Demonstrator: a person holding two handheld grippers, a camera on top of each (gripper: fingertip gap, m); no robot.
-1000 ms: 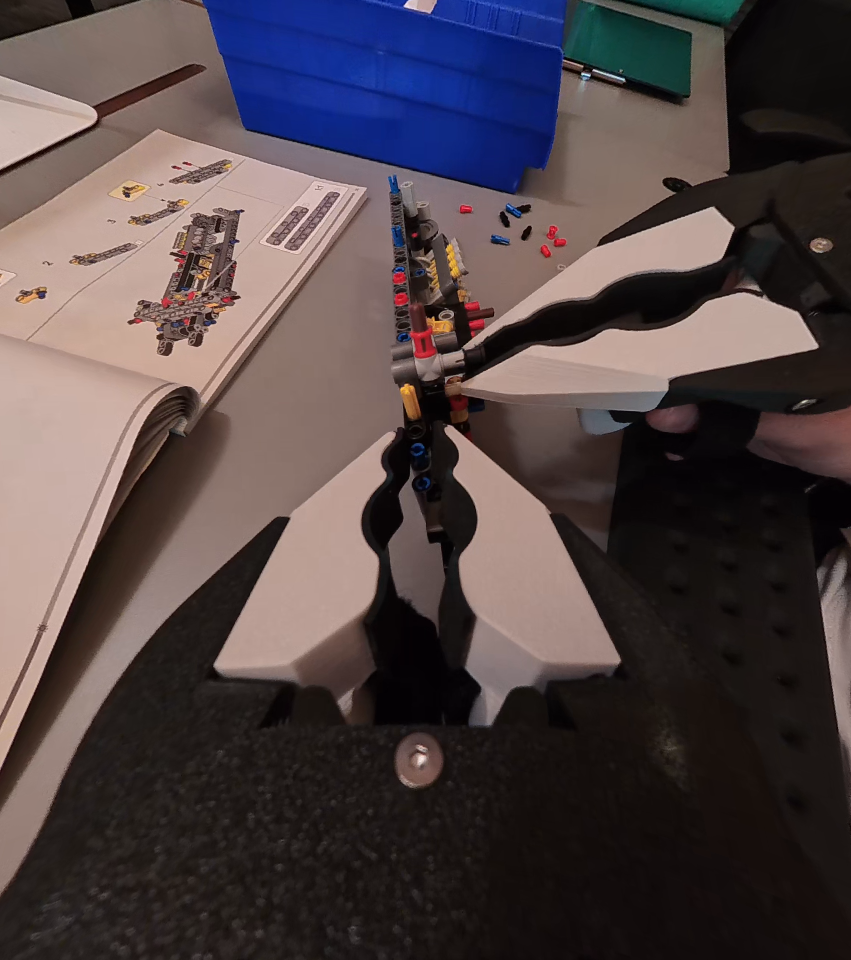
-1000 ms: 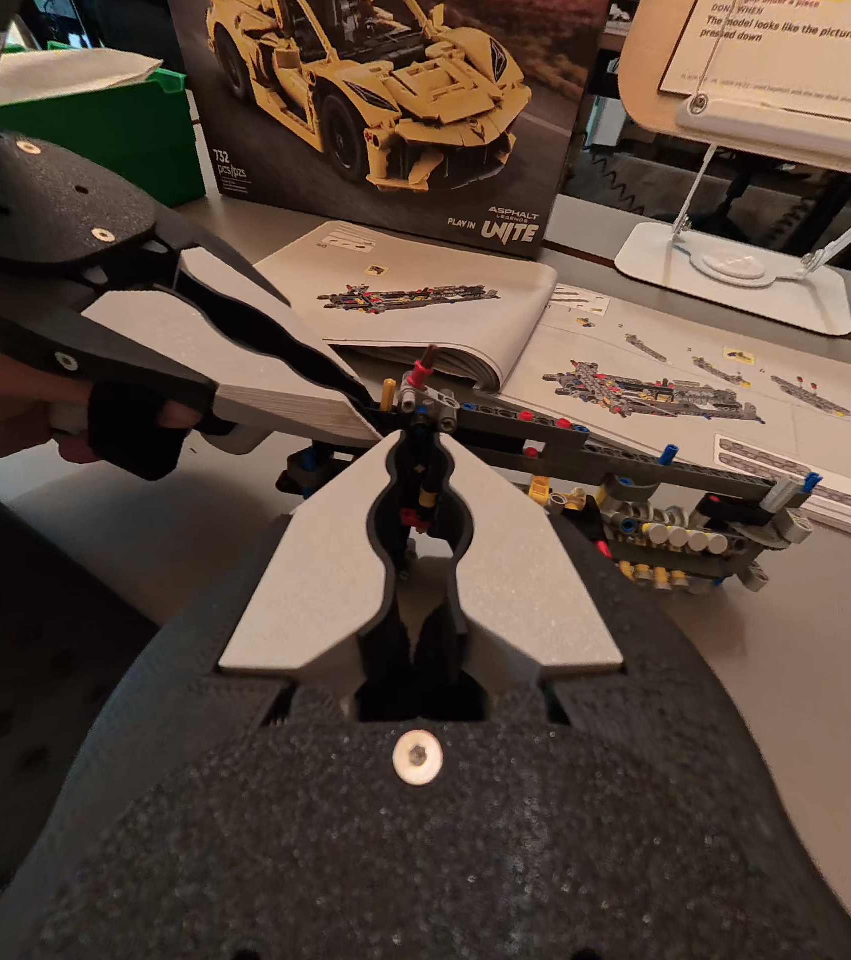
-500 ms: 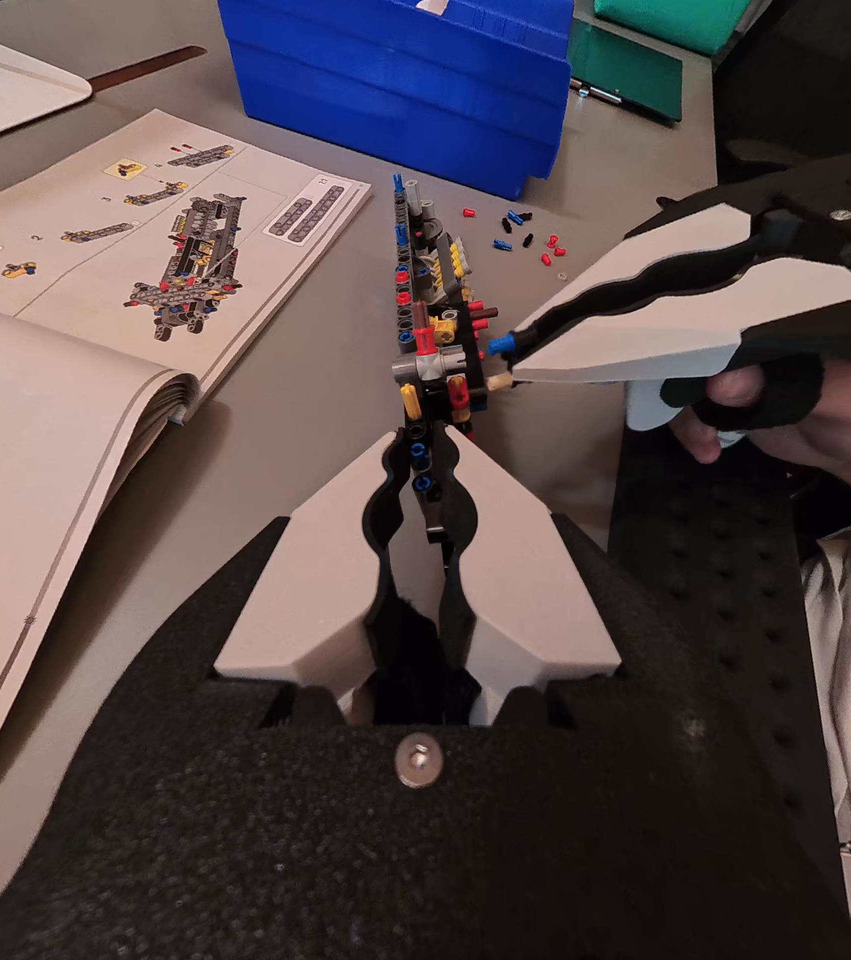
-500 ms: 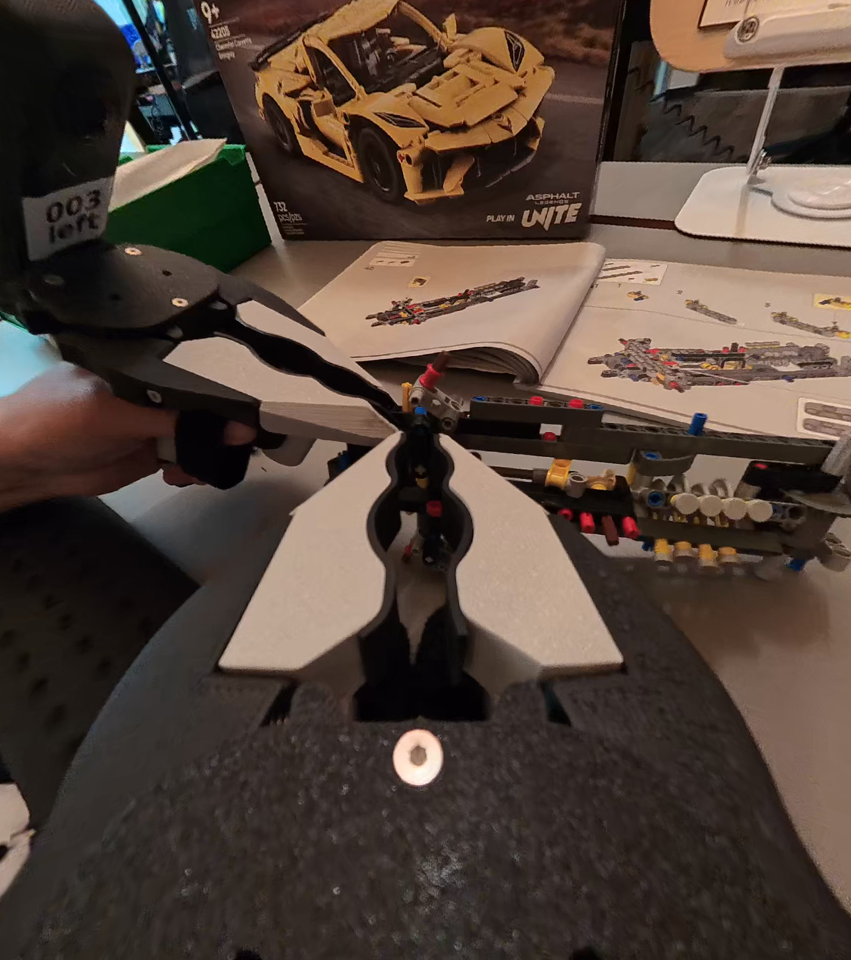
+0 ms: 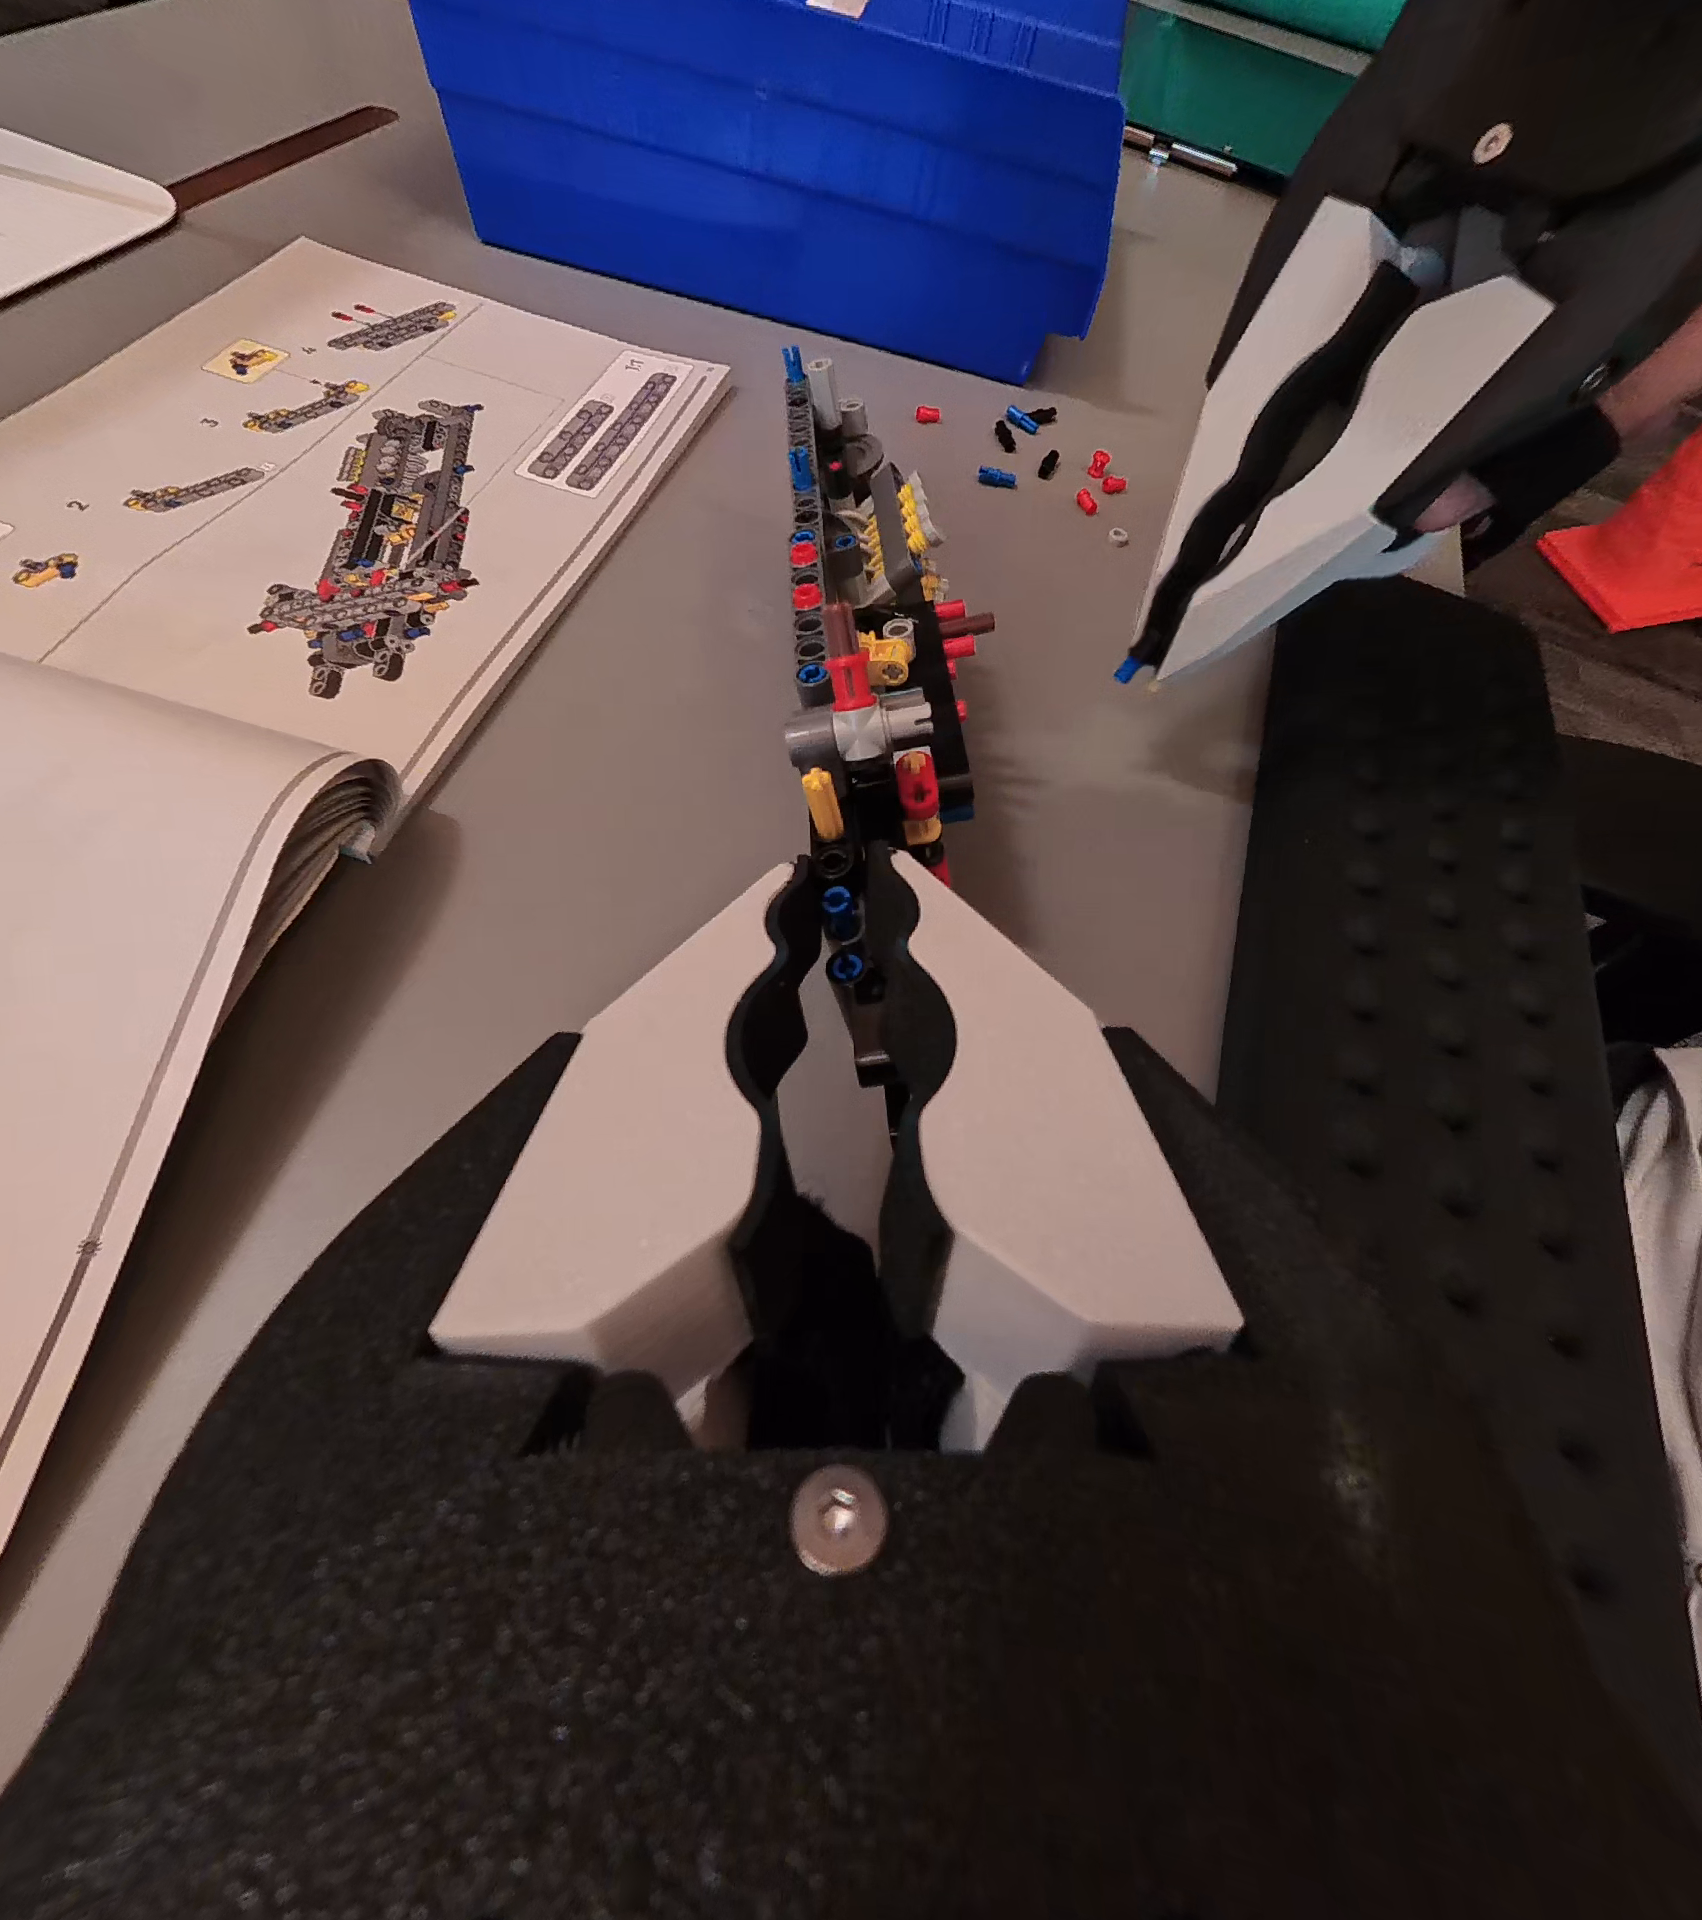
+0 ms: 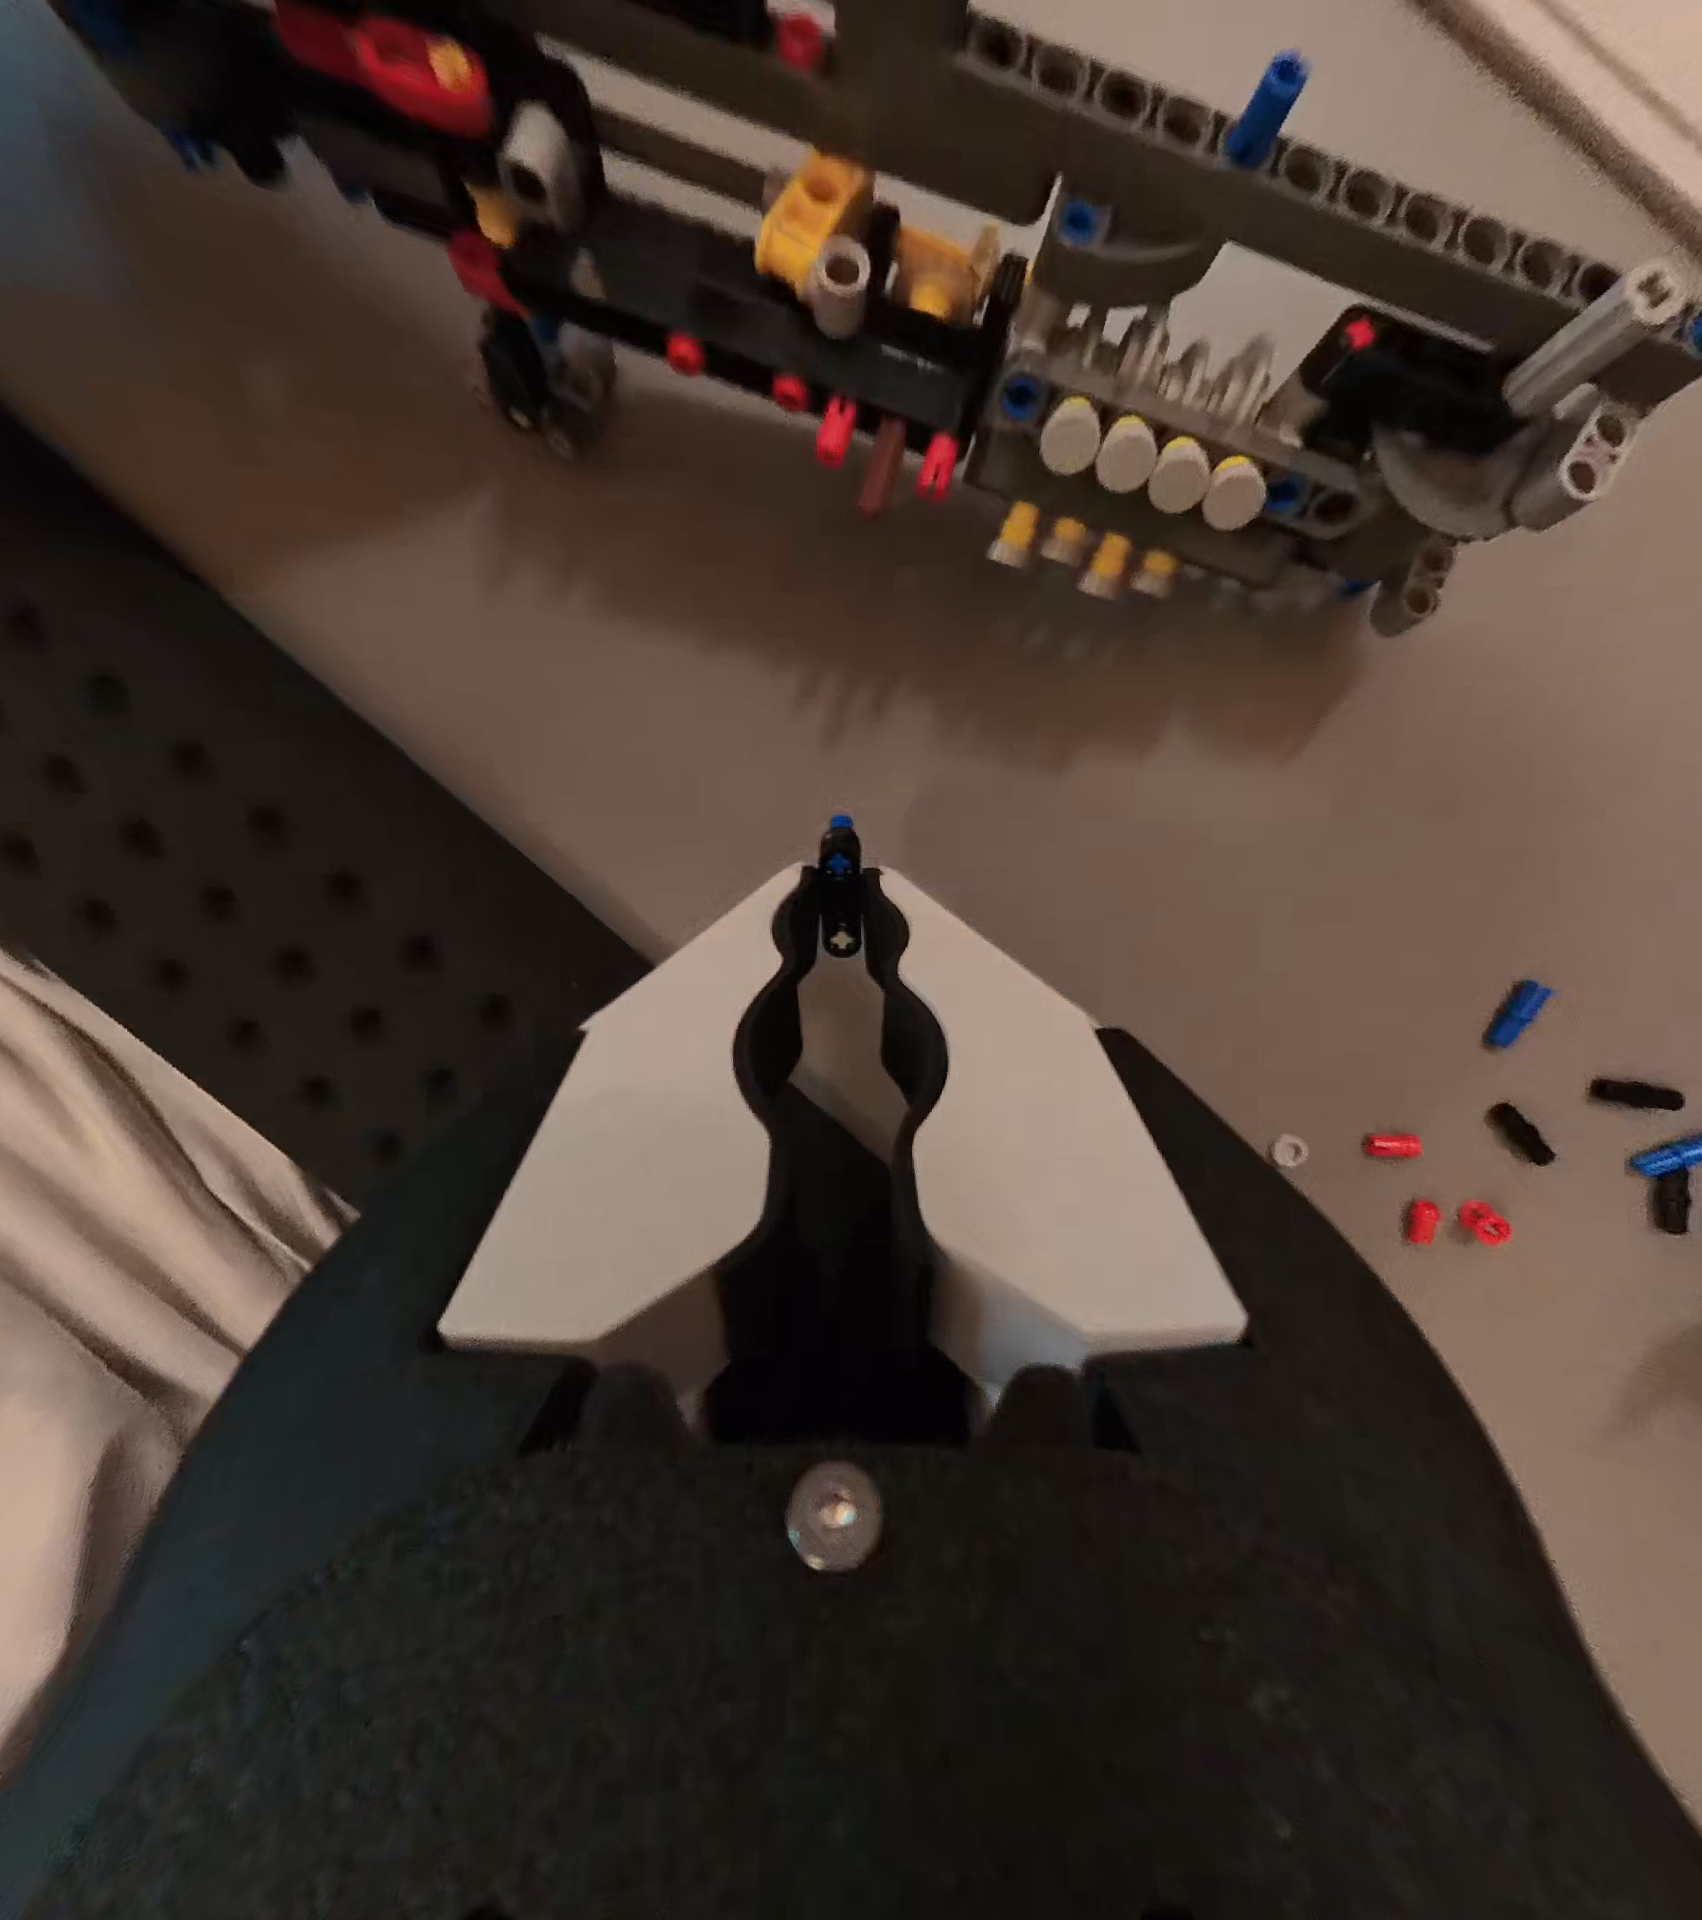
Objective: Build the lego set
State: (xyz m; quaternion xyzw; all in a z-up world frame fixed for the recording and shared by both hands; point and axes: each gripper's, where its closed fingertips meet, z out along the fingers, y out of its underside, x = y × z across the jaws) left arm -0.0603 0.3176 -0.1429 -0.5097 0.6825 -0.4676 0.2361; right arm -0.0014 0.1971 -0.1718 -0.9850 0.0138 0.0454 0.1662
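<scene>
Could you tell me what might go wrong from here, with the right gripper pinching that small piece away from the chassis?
1. The right gripper holds the small black-and-blue pin piece only at its very tips, so it could slip or twist out.
2. The left gripper clamps just one end of the long chassis assembly; pushing a part in sideways might lever it loose.
3. A dropped piece could get lost among the loose pins.

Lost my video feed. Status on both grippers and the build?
Left gripper shut on lego frame, held on edge. Right gripper shut on small blue pin, clear of frame. Nothing between them.
</scene>
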